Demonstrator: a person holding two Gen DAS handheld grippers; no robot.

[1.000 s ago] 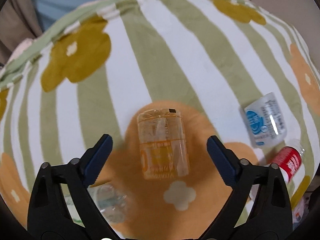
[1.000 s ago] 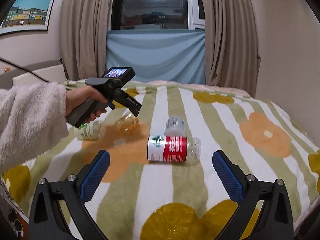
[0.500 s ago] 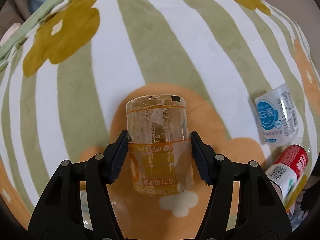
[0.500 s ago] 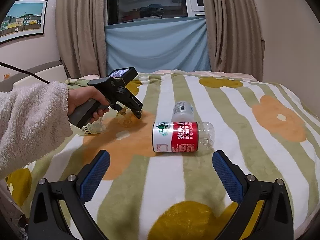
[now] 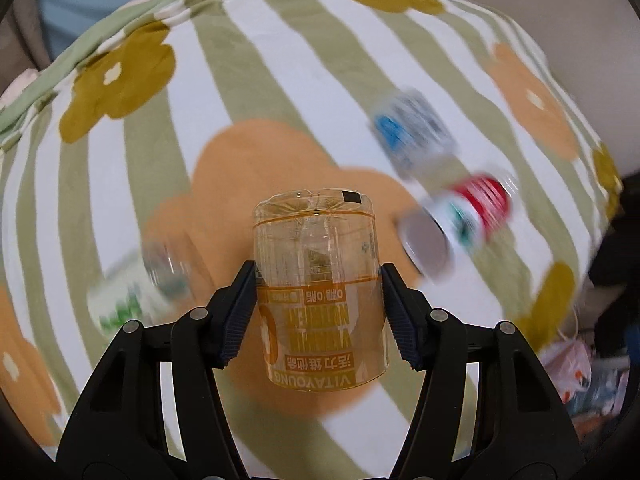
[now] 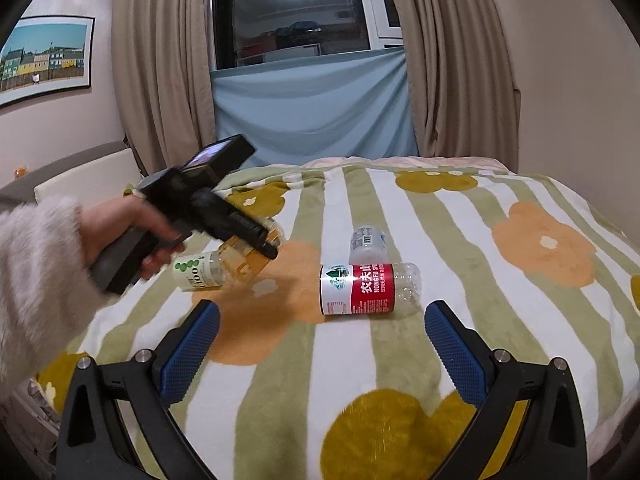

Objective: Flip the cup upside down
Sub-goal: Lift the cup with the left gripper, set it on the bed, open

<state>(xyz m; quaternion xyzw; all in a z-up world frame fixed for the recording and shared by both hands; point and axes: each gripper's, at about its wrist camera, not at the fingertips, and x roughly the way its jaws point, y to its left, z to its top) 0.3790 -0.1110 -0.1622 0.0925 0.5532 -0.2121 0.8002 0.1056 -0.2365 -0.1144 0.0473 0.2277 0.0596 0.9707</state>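
Note:
A clear plastic cup with an orange label is clamped between the pads of my left gripper, lifted off the striped flower blanket. Its label reads upside down in the left wrist view. In the right wrist view the cup shows at the tip of the left gripper, tilted, above the blanket. My right gripper is open and empty, hovering over the bed's near side.
A red-labelled bottle lies on its side mid-bed, a small blue-labelled bottle behind it. A green-labelled bottle lies under the left gripper. Curtains and a window stand beyond the bed.
My left gripper closed on the cup and lifted it off the blanket; the background now blurs with motion. My right gripper stayed open and drifted slightly.

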